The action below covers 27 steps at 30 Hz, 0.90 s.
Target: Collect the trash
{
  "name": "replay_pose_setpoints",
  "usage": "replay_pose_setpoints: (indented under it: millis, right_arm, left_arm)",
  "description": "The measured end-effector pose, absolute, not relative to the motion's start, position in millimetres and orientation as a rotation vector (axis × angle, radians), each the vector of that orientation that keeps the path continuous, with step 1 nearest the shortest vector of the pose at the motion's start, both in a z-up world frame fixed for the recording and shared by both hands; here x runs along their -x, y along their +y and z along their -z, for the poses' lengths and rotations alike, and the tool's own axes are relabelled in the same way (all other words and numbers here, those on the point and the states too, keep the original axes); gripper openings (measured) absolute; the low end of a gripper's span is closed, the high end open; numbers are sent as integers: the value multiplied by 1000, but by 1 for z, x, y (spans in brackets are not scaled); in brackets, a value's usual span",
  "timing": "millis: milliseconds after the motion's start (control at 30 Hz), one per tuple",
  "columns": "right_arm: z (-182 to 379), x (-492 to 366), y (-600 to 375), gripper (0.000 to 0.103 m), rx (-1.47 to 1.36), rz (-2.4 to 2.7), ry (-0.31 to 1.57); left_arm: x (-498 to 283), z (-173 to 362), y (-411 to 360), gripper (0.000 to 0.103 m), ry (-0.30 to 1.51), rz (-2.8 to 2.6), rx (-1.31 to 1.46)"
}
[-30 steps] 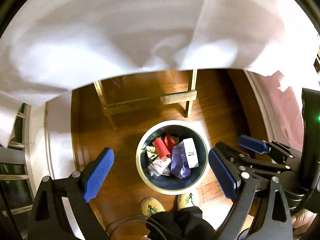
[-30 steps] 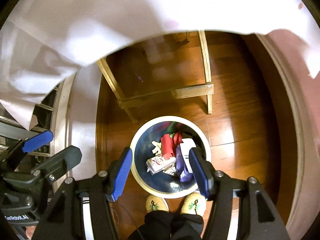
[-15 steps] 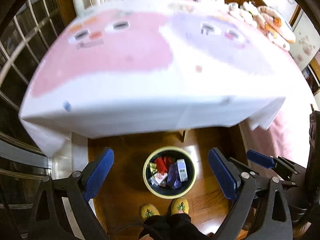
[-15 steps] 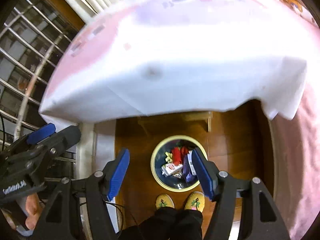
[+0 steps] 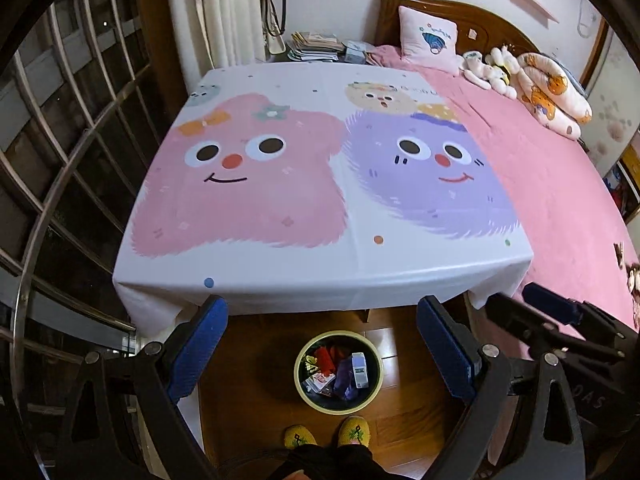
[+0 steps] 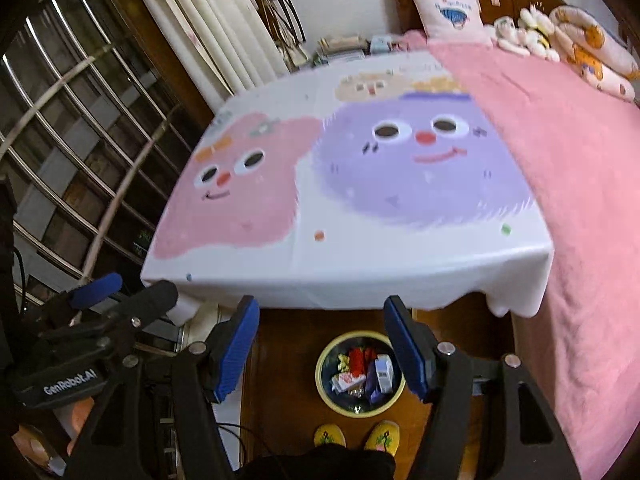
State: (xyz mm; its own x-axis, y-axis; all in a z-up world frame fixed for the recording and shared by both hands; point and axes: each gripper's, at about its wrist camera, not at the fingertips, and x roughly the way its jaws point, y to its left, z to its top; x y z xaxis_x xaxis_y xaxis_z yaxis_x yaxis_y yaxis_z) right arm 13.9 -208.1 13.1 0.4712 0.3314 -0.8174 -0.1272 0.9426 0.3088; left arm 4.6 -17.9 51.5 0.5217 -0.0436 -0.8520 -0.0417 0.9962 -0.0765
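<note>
A round dark bin with a pale rim (image 5: 299, 380) stands on the wooden floor in front of the table, also in the right wrist view (image 6: 320, 380). Inside lie red wrappers (image 5: 325, 360), a purple wrapper (image 5: 343, 379), a white carton (image 5: 360, 370) and other packets. My left gripper (image 5: 322, 350) is open and empty, high above the bin. My right gripper (image 6: 322, 346) is open and empty, also high above it. The table (image 5: 320, 264) carries a white cloth with pink and purple cartoon faces; I see no loose trash on it.
A bed with a pink cover (image 5: 560, 208), a pillow (image 5: 430, 40) and plush toys (image 5: 492, 70) lies right of the table. A barred window (image 5: 60, 140) is on the left. Papers (image 5: 316, 46) are stacked behind the table. Yellow slippers (image 5: 352, 432) stand by the bin.
Both grippers have risen from just above the bin, under the table's edge, to well above the tabletop. The bin looks smaller and the whole table is in view. Both stayed open.
</note>
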Motion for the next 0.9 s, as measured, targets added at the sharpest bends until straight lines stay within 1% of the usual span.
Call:
replay_pose_setpoints:
  millis: [267,900]
  right_arm:
    - [-41,-10,-207,65,-187,-269,984]
    - [-43,-4,-212,65,-169,-275,947]
  left_arm:
    - [4,-71,-25,94,982,-36,68]
    - [8,-72,-33,94,960,-69,62]
